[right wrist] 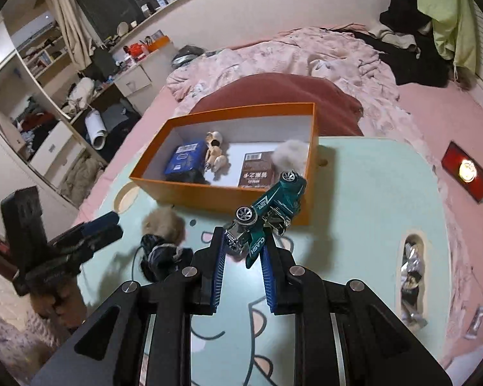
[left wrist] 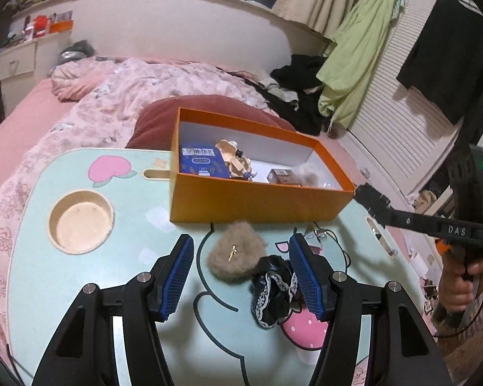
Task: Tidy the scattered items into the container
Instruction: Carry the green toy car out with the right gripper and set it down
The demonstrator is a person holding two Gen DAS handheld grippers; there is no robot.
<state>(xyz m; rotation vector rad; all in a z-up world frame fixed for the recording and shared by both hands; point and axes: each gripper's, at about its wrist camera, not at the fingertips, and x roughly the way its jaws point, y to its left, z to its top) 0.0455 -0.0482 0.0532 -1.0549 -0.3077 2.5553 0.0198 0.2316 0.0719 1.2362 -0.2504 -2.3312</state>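
Note:
An orange box (left wrist: 257, 202) (right wrist: 209, 193) stands on the mint lap table (left wrist: 80, 289) (right wrist: 354, 225). It holds a blue packet (left wrist: 199, 160), a small doll (right wrist: 214, 156), a brown packet (right wrist: 256, 170) and a grey puff (right wrist: 289, 156). My right gripper (right wrist: 243, 241) is shut on a teal toy car (right wrist: 270, 206) and holds it just before the box's near wall. My left gripper (left wrist: 241, 247) is open above a tan fluffy pouch (left wrist: 236, 251) and a black lace cloth (left wrist: 273, 289), which lie on the table in front of the box.
The table rests on a bed with a pink quilt (left wrist: 112, 96) and a dark red cushion (right wrist: 273, 90). A round cup recess (left wrist: 80, 222) is at the table's left. A red item with a light (right wrist: 467, 170) lies on the bed. Clothes (left wrist: 354, 58) hang nearby.

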